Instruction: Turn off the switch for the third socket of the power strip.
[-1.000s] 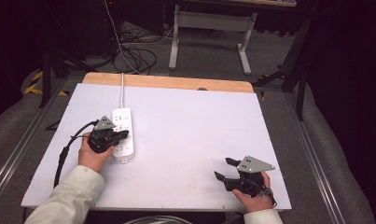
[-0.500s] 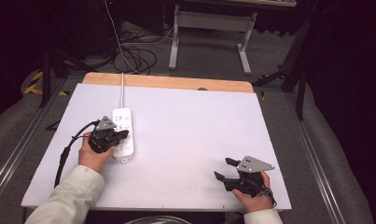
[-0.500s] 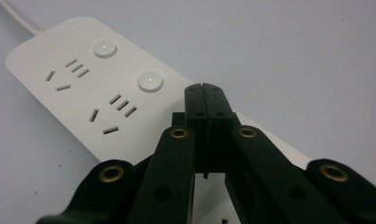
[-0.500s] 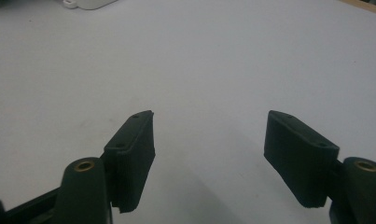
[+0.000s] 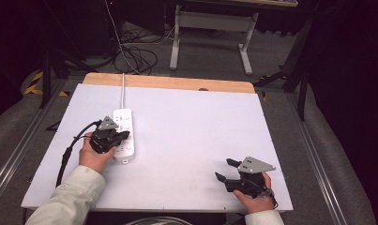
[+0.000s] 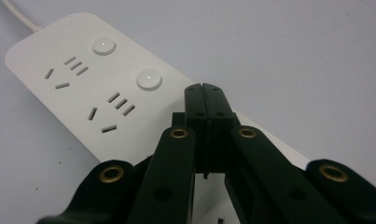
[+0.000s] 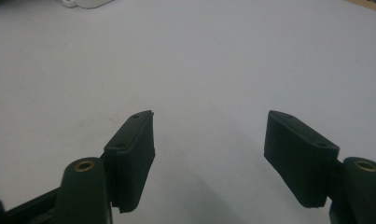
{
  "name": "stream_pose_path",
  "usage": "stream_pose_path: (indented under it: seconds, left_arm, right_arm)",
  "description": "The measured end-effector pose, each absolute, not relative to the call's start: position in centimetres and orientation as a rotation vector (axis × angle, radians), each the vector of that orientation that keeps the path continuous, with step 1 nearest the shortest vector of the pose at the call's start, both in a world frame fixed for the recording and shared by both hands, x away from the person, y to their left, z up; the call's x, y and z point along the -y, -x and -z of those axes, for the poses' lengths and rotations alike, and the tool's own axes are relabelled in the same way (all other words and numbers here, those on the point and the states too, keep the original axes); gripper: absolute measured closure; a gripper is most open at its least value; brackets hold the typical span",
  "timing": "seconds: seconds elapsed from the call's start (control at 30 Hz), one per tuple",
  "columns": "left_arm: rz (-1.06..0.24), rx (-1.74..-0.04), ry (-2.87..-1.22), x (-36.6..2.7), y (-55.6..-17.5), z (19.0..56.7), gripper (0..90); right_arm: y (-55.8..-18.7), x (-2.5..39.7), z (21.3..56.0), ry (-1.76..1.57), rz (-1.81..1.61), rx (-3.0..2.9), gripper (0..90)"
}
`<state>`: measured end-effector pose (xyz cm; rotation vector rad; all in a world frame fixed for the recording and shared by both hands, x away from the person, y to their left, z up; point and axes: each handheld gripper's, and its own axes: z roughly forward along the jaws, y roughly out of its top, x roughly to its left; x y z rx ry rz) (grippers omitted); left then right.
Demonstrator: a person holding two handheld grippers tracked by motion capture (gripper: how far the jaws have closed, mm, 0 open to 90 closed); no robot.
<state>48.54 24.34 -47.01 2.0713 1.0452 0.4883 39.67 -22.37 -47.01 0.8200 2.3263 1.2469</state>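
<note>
- Nothing has shifted since a second ago.
- Left gripper (image 6: pixel 205 89), jaws pressed together, hovers over the power strip (image 6: pixel 83 93).
- Right gripper (image 7: pixel 209 140) gapes wide above the table (image 5: pixel 191 126).

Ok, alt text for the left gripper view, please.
The left gripper, its two black jaws pressed shut on nothing, points over a white power strip lying on a white table. The strip shows two round buttons, socket slots and a white cord leaving at the top left.
</note>
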Motion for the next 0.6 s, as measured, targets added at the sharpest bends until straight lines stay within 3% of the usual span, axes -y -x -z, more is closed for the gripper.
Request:
stream_pose_path:
  seconds: [0.3,0.6]
  left_arm:
    - [-0.515,-1.036,-2.091,-24.01,-48.39,46.99,90.0]
    - [-0.432,-1.071,-2.063,-24.49,-48.77,46.83,90.0]
  right_arm:
    - [-39.67,22.4,47.04,-0.822,-1.245,-2.327,33.7]
    - [-39.72,22.4,47.08,-0.822,-1.247,-2.328,33.7]
